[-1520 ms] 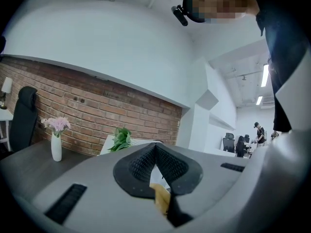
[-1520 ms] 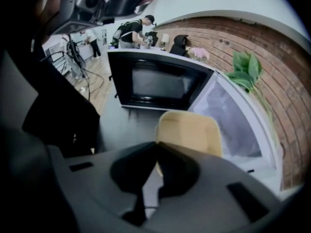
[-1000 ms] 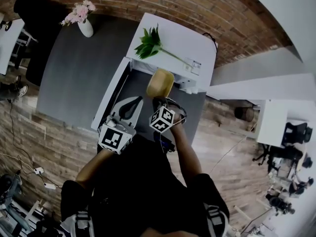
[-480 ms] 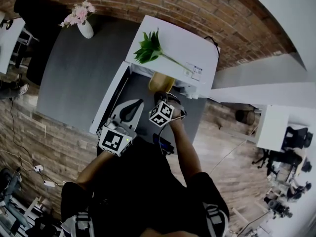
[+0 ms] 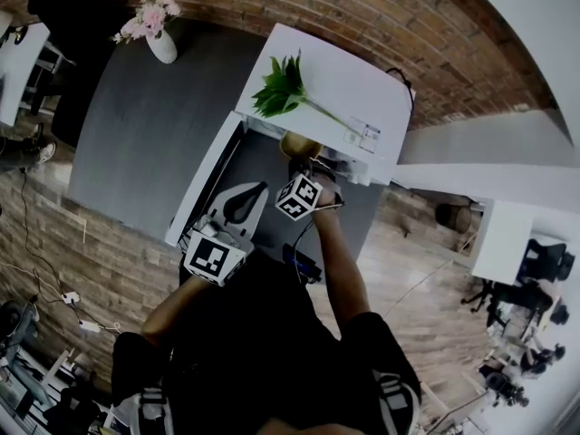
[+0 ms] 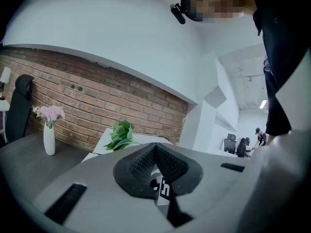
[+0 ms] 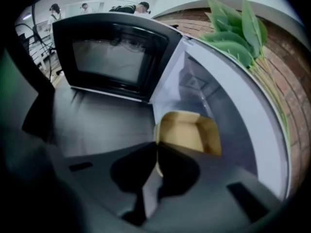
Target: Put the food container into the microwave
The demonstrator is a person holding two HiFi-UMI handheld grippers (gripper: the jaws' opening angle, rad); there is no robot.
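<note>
Brick walling backs a grey tabletop (image 5: pixel 136 134) carrying a white microwave (image 5: pixel 335 80) with its door (image 7: pixel 112 57) swung fully open.

Nearest the person, the left gripper (image 6: pixel 155 171) hangs back beside the open door. Its jaws are pressed together with nothing between them, and it points away from the work.

The right gripper (image 7: pixel 156 154) is the forward one, reaching to the mouth of the cavity. Its jaws are pinched tight on the near rim of the tan food container (image 7: pixel 189 132). The container extends straight ahead of the jaws and slightly right, and its length appears to run into the cavity. In the head view the food container (image 5: pixel 299 143) sits partly under the microwave's front edge, so it is judged to be crossing the threshold and not yet set down. No contents are visible in the container. The visible part of the cavity floor looks bare.

Judgement: the right gripper alone is placed to complete the insertion.

Beyond, green leaves (image 5: pixel 281 89) lie on the microwave top, and a vase of pink flowers (image 5: pixel 161 43) stands well apart on the tabletop.
</note>
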